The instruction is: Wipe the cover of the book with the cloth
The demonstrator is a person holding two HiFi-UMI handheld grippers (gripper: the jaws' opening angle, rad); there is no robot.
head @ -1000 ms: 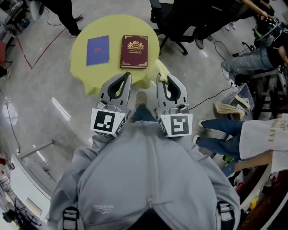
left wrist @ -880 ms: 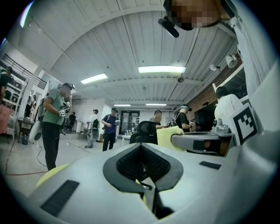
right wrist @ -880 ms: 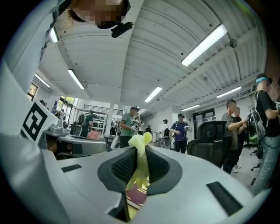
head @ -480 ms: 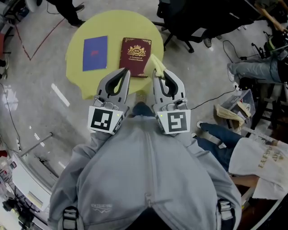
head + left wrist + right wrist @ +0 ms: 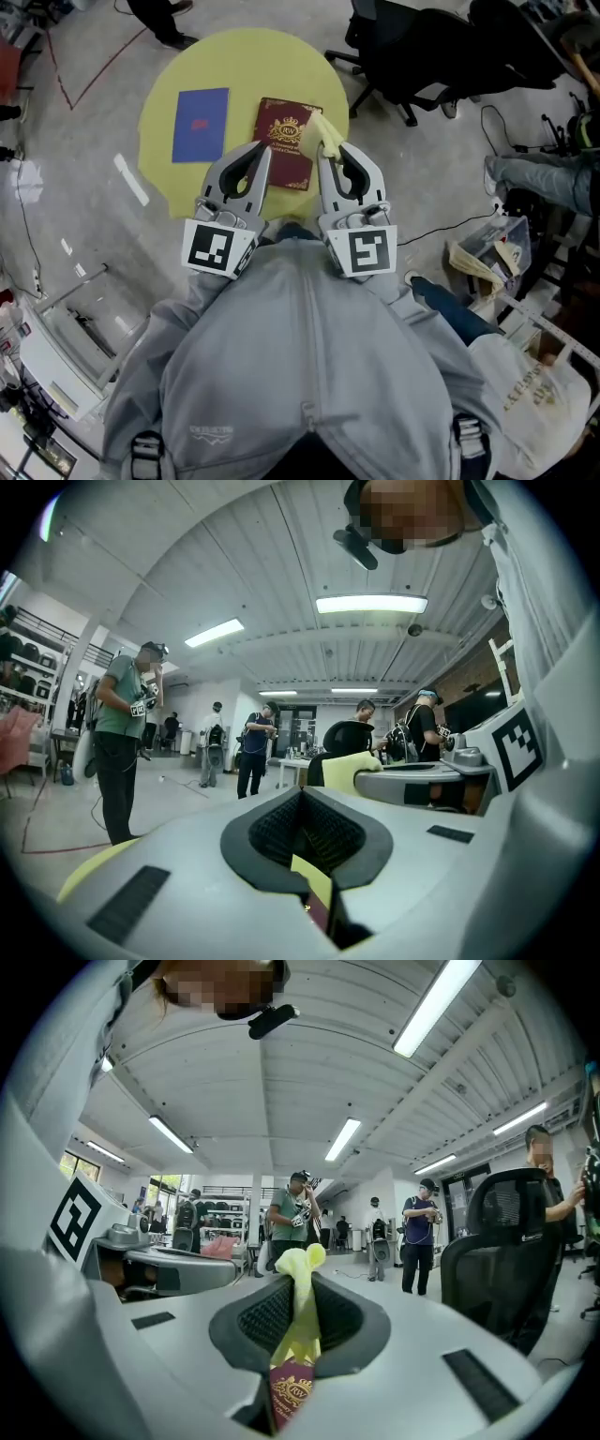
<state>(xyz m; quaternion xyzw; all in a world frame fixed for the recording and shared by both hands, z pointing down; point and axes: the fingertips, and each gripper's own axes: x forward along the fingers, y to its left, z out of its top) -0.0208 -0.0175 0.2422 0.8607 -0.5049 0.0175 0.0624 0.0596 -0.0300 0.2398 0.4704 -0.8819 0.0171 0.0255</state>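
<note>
On the round yellow table [image 5: 159,94] lies a maroon book [image 5: 286,131] with a gold crest. Through the jaw gap in the right gripper view the book [image 5: 291,1391] shows below. My right gripper [image 5: 325,153] is shut on a pale yellow cloth [image 5: 321,134], which hangs over the book's near right corner. The cloth [image 5: 302,1307] sticks up between the jaws of the right gripper [image 5: 302,1279]. Just left of it, my left gripper [image 5: 262,153] hovers over the book's near left edge. That left gripper [image 5: 302,794] is shut with nothing in it.
A blue book [image 5: 200,124] lies on the table to the left of the maroon one. A black office chair [image 5: 422,56] stands right of the table. Cables cross the floor, and several people stand further off in the room.
Both grippers and the view have moved toward the table. The cloth, earlier short of the table's edge, now hangs over the maroon book's near corner.
</note>
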